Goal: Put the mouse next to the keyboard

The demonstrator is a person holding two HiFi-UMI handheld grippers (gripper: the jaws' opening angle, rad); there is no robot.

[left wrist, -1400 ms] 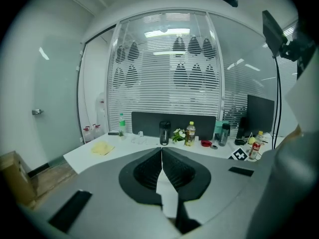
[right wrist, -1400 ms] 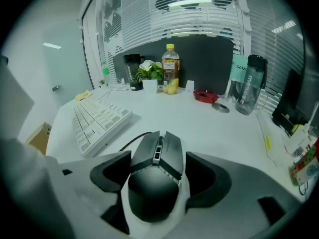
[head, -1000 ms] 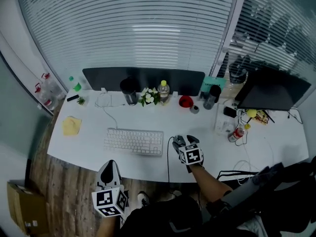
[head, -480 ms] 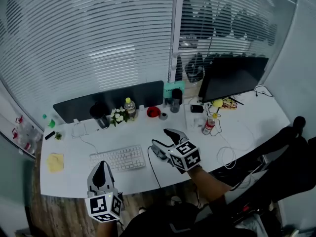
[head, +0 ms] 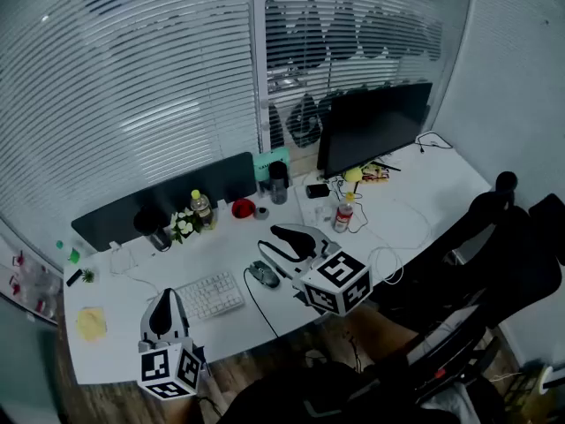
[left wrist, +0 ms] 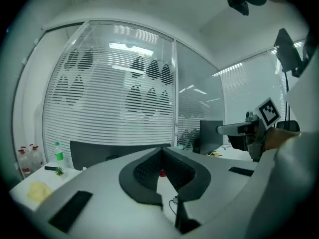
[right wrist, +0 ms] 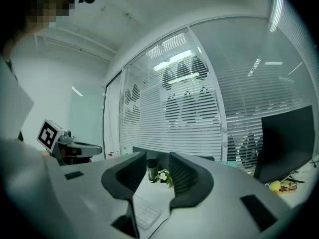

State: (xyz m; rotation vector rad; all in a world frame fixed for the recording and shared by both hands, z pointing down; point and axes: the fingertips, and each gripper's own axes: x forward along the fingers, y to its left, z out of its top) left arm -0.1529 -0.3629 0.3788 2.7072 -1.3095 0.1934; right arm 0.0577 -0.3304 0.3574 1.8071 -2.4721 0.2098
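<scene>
Black mouse [head: 263, 274] lies on the white table [head: 119, 318] near its front edge, just beside the right end of the white keyboard [head: 209, 295]. The right gripper [head: 269, 239] hangs close over the mouse, its jaws closing with nothing between them. The left gripper [head: 164, 300] hovers at the front edge near the keyboard's left end, jaws pressed together, empty.
</scene>
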